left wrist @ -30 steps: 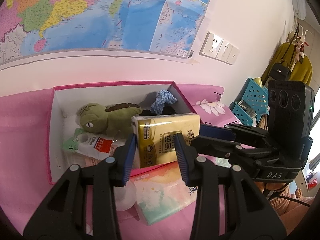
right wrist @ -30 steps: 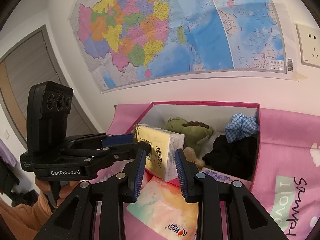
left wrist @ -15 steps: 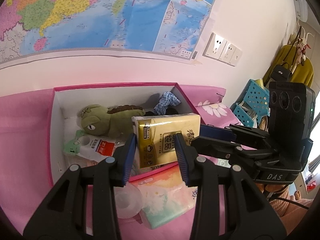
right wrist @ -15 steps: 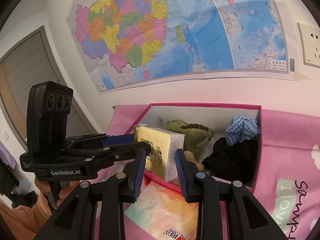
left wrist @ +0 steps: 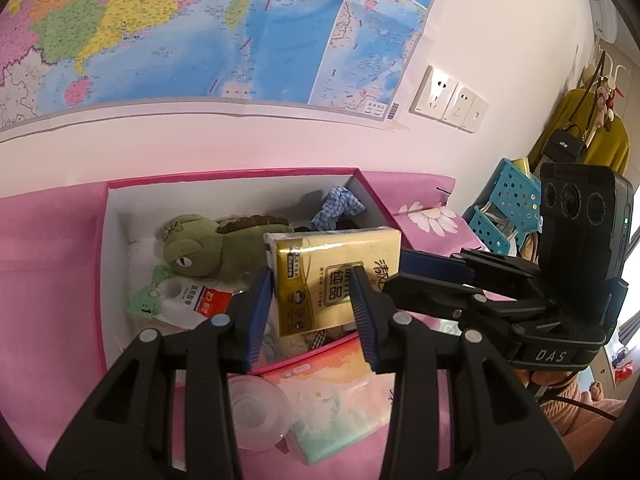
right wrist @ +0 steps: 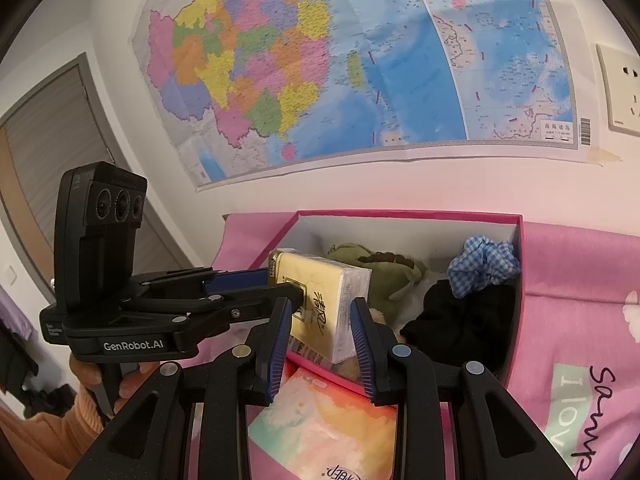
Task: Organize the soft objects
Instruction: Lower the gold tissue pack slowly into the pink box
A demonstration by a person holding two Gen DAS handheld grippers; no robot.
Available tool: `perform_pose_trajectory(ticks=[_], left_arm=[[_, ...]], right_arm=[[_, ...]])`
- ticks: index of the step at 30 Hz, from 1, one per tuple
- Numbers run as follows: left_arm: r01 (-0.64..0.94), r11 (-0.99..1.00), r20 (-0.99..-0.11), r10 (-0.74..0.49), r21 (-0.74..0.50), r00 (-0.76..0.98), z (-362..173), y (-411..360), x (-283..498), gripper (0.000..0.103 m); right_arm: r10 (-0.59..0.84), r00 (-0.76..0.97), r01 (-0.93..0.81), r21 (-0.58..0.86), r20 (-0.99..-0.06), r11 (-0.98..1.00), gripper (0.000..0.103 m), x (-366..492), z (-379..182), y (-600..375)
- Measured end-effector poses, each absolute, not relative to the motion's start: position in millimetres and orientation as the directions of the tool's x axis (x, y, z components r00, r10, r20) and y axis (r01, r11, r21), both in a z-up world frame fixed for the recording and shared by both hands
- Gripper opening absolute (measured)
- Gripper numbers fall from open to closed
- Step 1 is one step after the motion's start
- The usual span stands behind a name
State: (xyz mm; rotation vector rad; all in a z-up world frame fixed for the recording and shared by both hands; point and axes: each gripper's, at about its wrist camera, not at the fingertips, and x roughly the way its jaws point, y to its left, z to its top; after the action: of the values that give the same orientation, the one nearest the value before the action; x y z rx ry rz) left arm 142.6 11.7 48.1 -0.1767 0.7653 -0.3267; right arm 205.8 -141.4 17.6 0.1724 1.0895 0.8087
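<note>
In the left wrist view, the green plush toy [left wrist: 208, 248] lies in the pink box [left wrist: 102, 280], at 10 o'clock from the yellow tissue pack [left wrist: 336, 256]. The left gripper [left wrist: 310, 274] has its fingers clamped on this pack, which hangs over the near edge of the box. A colourful pack [left wrist: 336, 412] lies outside at 6 o'clock. The right gripper [right wrist: 320, 304] fingers also press the same pack. A blue checked scrunchie [left wrist: 338, 206] is at 12 o'clock.

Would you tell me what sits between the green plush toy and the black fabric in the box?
In the right wrist view, the gold tissue pack does not; only bare white lining shows between the green plush toy and black fabric.
</note>
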Motion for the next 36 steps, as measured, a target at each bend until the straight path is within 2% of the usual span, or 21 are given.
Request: perform_pose_trajectory(ticks=[36], left_arm=[[0.195, 0.945, -0.694, -0.325, -0.261, 0.642, 40.3, 18.1, 164.6, 0.041]], right_arm=[[0.653, 0.196, -0.494, 0.502, -0.731, 0.71, 0.031, 221.9, 5.9, -127.4]])
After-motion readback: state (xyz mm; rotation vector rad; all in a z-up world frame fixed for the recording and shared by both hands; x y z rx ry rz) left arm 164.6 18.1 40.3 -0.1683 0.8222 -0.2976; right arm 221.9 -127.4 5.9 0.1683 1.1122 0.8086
